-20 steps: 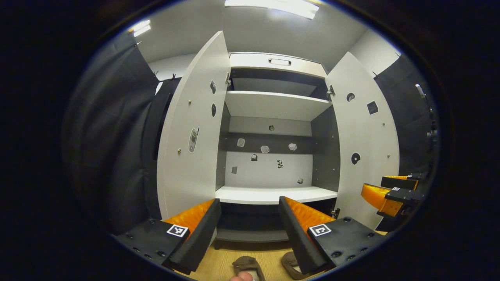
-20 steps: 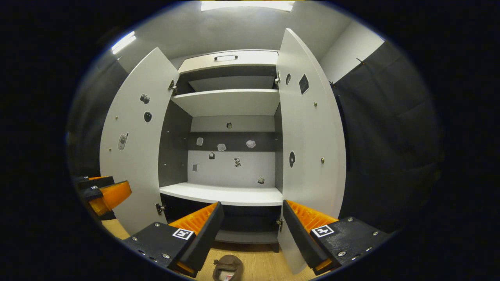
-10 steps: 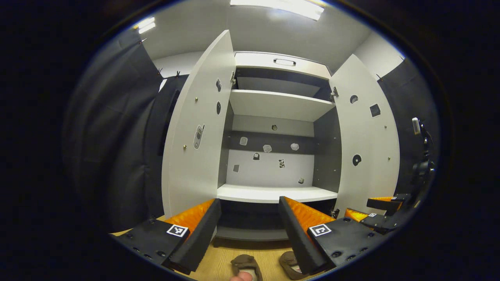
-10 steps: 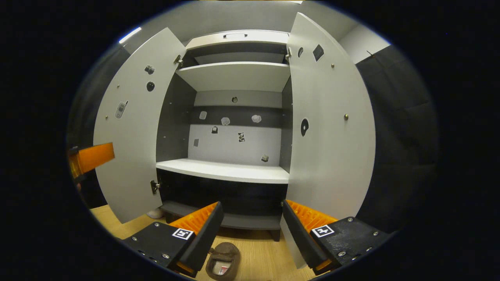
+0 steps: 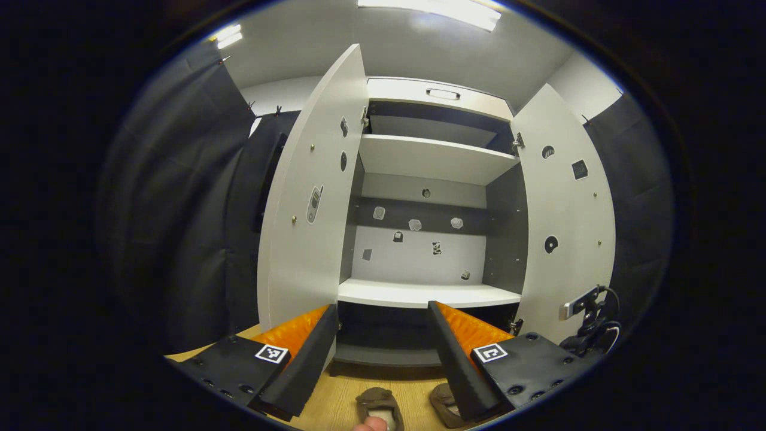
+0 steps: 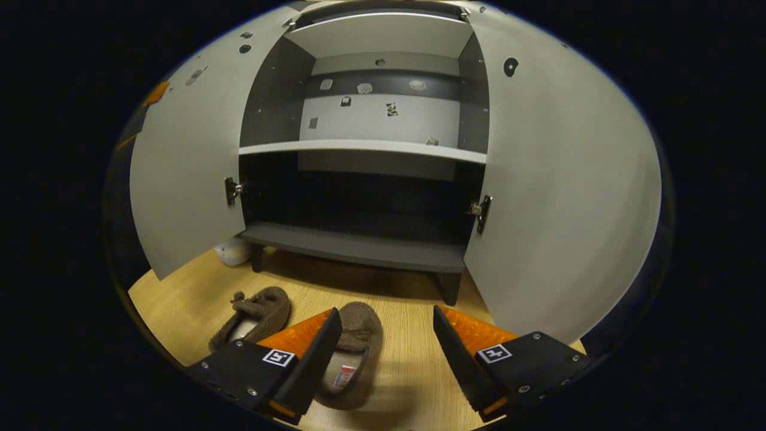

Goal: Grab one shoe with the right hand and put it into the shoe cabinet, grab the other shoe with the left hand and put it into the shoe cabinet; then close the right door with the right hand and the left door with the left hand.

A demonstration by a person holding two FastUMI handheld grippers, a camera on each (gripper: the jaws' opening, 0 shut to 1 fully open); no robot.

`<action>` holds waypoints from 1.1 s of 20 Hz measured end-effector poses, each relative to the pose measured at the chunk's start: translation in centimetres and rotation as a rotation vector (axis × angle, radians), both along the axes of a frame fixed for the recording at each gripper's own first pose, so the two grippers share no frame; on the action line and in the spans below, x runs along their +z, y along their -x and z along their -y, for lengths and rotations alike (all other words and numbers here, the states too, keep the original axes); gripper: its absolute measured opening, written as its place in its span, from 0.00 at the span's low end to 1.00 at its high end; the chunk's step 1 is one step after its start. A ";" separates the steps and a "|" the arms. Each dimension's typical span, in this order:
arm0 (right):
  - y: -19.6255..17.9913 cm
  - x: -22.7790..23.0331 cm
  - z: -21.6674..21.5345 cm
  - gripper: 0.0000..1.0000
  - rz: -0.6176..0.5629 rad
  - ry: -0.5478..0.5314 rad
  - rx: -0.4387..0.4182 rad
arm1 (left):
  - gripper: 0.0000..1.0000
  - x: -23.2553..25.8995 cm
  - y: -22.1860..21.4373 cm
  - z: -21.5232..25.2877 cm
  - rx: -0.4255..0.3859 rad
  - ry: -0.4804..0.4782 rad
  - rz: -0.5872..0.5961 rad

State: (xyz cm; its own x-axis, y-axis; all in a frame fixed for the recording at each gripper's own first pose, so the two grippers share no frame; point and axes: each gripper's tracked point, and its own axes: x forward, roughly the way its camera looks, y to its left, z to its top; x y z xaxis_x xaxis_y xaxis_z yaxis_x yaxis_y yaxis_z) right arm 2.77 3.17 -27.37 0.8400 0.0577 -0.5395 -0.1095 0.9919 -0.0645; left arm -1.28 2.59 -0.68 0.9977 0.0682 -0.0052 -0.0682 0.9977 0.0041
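Two brown fuzzy shoes lie on the wooden floor in front of the open shoe cabinet [image 6: 359,248]. In the right gripper view one shoe [image 6: 353,353] lies just ahead of my right gripper [image 6: 386,314], partly behind its left finger; the other shoe [image 6: 254,314] lies further left. The right gripper is open, above the floor and holding nothing. In the left gripper view my left gripper [image 5: 382,308] is open and empty, facing the cabinet's white middle shelf [image 5: 428,295], with both shoes [image 5: 377,404] [image 5: 446,404] low beneath it.
Both cabinet doors stand wide open: left door [image 6: 185,179], right door [image 6: 562,197]. A small white object [image 6: 232,251] sits on the floor by the cabinet's left leg. A dark device with cables [image 5: 589,323] shows at the right of the left gripper view. Black cloth walls flank the cabinet.
My right gripper has tipped down and dropped toward the floor, bringing both shoes into its view. The left gripper has barely shifted; the right gripper sank low at its view's right.
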 end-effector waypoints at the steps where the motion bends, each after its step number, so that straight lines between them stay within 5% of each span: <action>1: 0.3 -1.4 0.0 0.95 -0.030 0.009 0.005 | 0.96 -0.1 0.0 -0.1 0.002 -0.001 -0.004; 9: 1.1 -9.2 0.7 0.93 -0.222 0.072 0.026 | 0.96 -0.6 0.0 -0.7 0.017 0.002 -0.014; 15: -1.8 -12.7 0.7 0.87 -0.271 0.040 -0.012 | 0.96 -0.4 0.0 -1.4 0.034 -0.015 -0.013; 18: -2.3 -13.6 -0.2 0.75 -0.281 0.013 0.003 | 0.96 -0.5 0.0 -1.9 0.048 -0.021 -0.018; 22: -2.2 -13.7 -1.3 0.39 -0.273 -0.002 0.060 | 0.96 -0.6 -0.2 -2.0 0.051 -0.026 -0.023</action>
State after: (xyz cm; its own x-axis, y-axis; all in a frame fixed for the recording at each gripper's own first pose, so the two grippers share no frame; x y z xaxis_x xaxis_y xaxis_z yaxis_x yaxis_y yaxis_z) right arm 4.93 4.52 -41.09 0.6583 0.1043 -0.7455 -0.1815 0.9831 -0.0228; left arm -1.08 4.59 -1.25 0.9926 0.1191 -0.0254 -0.1183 0.9925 0.0320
